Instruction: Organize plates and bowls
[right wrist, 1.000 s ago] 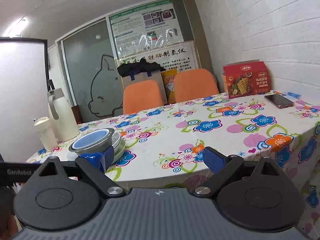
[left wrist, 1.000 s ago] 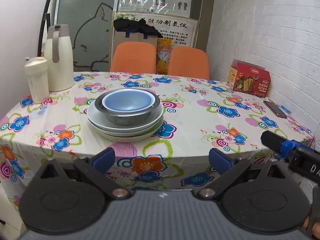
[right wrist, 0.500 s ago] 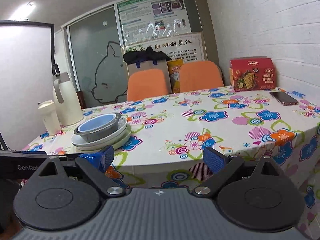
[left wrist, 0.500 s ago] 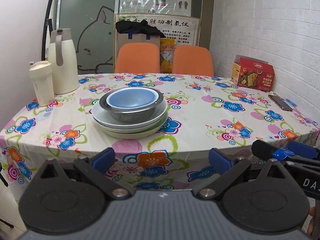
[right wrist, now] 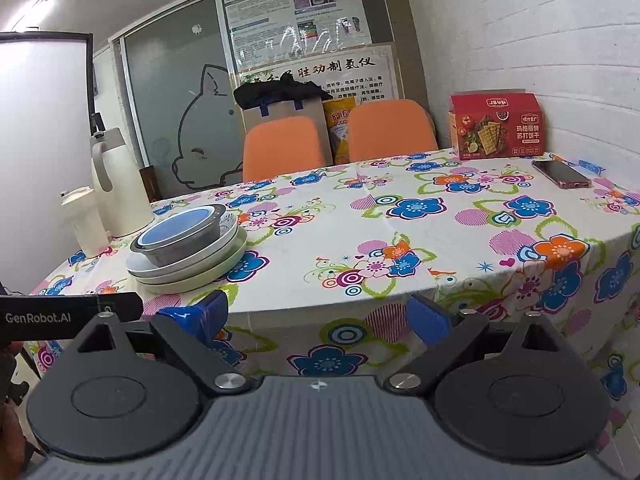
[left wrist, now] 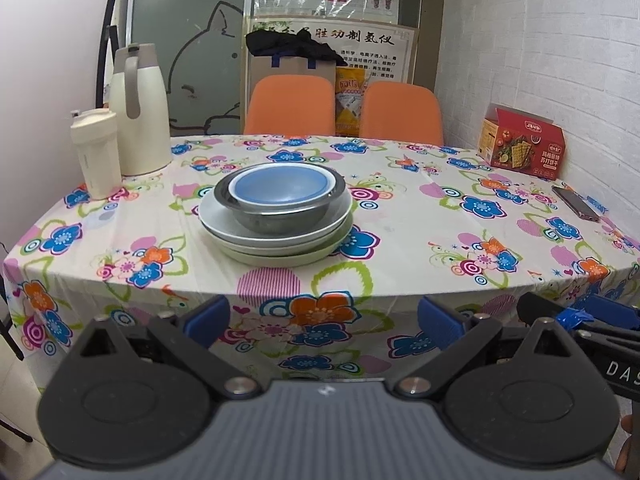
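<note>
Left wrist view: left gripper point(left wrist: 323, 314) spread wide, empty, short of the table point(left wrist: 400, 272). Right gripper point(right wrist: 318, 314) likewise. Blue bowl point(left wrist: 280, 186) nests in a steel bowl point(left wrist: 280, 216) on stacked plates point(left wrist: 276, 240), compact and stable.

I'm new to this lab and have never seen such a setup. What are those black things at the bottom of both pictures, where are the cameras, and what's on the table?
Each picture comes from a fisheye camera on a hand-held two-finger gripper, looking forward along its fingers. The black shapes with blue pads are the left gripper and the right gripper, each seen by its own camera. Both are open and hold nothing, in front of the table's near edge.

On the flowered tablecloth stands one stack: plates at the bottom, a metal bowl on them, and a blue bowl nested inside. Further off are a cream jug, a tumbler, a red cracker box and a phone.
</note>
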`<state>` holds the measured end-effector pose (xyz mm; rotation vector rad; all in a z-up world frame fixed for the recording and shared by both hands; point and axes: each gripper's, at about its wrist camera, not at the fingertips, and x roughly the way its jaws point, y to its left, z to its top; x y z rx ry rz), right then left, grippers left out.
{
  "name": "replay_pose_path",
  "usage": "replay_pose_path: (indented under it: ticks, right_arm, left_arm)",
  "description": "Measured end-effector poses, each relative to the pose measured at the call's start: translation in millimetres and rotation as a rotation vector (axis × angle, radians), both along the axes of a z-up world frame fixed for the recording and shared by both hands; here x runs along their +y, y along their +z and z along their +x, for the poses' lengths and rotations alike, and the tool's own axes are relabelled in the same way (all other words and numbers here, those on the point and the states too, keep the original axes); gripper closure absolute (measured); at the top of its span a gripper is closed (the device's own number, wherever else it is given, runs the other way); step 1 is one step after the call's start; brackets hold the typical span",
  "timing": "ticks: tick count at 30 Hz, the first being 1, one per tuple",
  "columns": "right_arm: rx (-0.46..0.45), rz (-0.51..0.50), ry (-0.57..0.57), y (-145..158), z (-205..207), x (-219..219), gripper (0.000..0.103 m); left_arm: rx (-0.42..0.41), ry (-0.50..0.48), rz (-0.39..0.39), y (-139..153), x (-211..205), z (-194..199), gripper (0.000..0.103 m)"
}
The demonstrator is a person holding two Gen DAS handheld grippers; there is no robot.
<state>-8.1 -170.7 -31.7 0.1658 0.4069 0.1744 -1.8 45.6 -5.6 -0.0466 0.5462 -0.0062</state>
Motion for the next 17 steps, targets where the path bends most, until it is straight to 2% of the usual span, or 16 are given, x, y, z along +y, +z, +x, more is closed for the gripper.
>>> replay_pose_path:
  ticks: [6, 14, 17]
  right_arm:
    - [0.013, -0.015, 0.005, -2.1, 2.4, 4.1, 0.02]
    - [0.022, -0.027, 0.012, -4.0, 3.7, 6.9, 0.02]
    - [0.026, -0.026, 0.017, -4.1, 4.7, 7.5, 0.02]
  left_arm:
    - [-0.002, -0.001, -0.011, -0.7, 2.0, 0.4, 0.005]
    - [-0.057, 0.007, -0.016, 2.3, 3.6, -4.8, 0.005]
    - [-0.054, 0.008, -0.02, 2.9, 4.6, -4.3, 0.005]
